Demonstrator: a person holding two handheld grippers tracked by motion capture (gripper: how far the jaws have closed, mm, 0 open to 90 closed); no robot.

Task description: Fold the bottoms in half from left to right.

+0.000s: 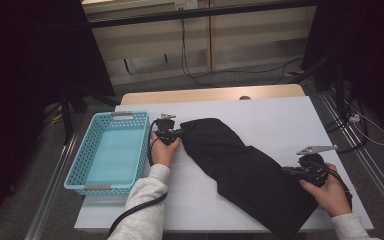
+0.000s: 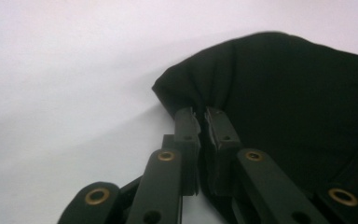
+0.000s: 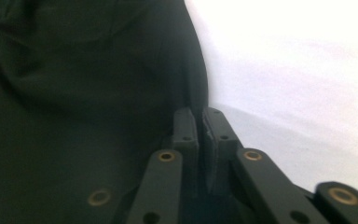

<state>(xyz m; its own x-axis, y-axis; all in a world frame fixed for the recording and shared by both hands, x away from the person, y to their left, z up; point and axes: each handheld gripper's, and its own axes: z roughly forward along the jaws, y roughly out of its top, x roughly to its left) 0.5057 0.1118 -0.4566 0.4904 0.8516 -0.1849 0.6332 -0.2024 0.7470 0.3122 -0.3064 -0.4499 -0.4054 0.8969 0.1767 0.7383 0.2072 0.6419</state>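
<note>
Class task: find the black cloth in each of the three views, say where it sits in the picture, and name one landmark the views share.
High view: the black cloth runs diagonally from centre to lower right on the white table.
Left gripper view: it covers the right half, its edge pinched between the jaws.
Right gripper view: it covers the left half, its edge between the jaws.
Shared landmark: the white table.

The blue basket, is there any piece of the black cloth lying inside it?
No, the blue basket holds nothing, and the black cloth lies on the white table to its right.
</note>
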